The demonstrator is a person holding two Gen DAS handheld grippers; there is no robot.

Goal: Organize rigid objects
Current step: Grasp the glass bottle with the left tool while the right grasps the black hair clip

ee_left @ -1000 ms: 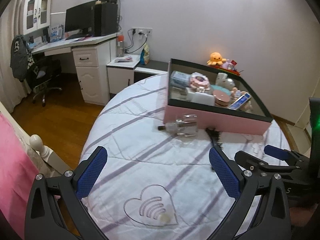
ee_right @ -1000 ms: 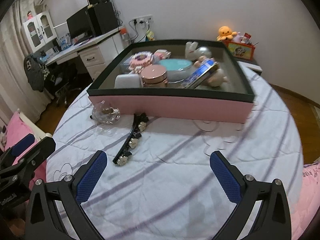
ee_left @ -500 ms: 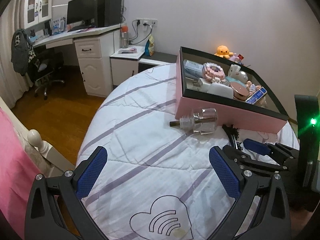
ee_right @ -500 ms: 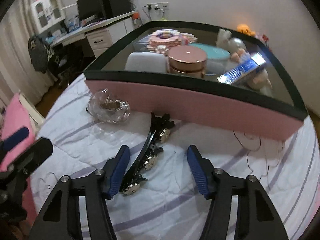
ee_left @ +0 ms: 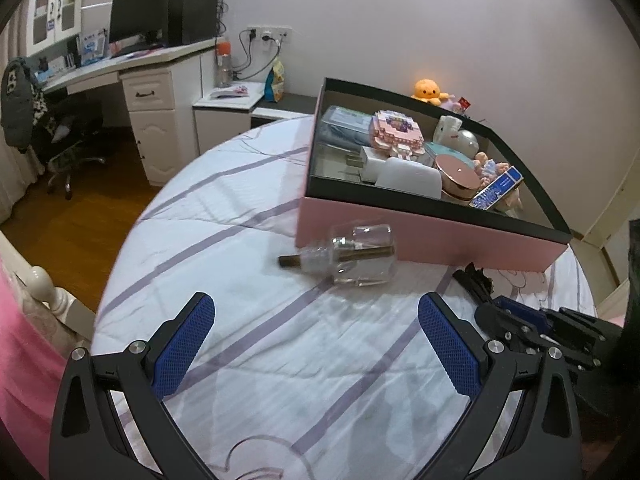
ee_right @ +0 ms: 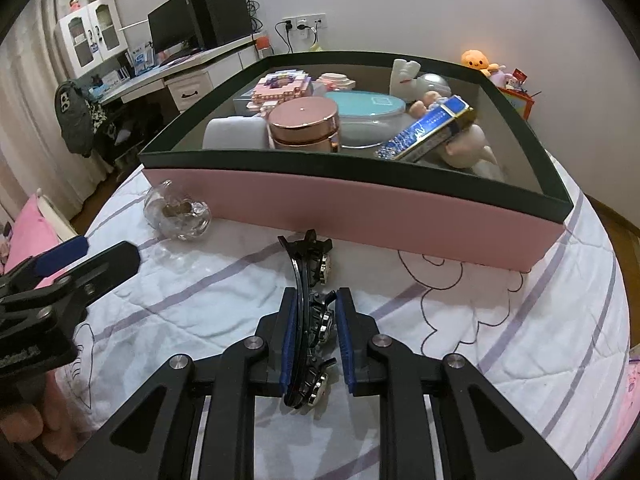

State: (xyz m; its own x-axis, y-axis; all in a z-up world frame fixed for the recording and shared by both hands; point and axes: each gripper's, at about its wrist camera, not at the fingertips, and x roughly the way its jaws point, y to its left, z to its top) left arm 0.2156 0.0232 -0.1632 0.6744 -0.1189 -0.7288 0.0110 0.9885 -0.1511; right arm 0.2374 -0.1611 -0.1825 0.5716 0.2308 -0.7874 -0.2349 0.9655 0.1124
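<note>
The right gripper (ee_right: 316, 344) is clenched on the thin, stiff, light hair clip (ee_right: 310, 300) lying on the bed (ee_right: 460, 340) beside the pink box (ee_right: 360, 216), likely slippery edgewise, while the left gripper (ee_left: 316, 344) stays released before the fragile-looking glass bottle (ee_left: 356, 256).

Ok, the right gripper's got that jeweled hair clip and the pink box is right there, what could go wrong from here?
The right gripper pinches the hair clip near one end, so the long free end could swing or slip during the lift.
The pink box wall stands just beyond the clip's tip, so a low lift might catch its rim.
The glass bottle lies on its side against the box and could roll if bumped.
</note>
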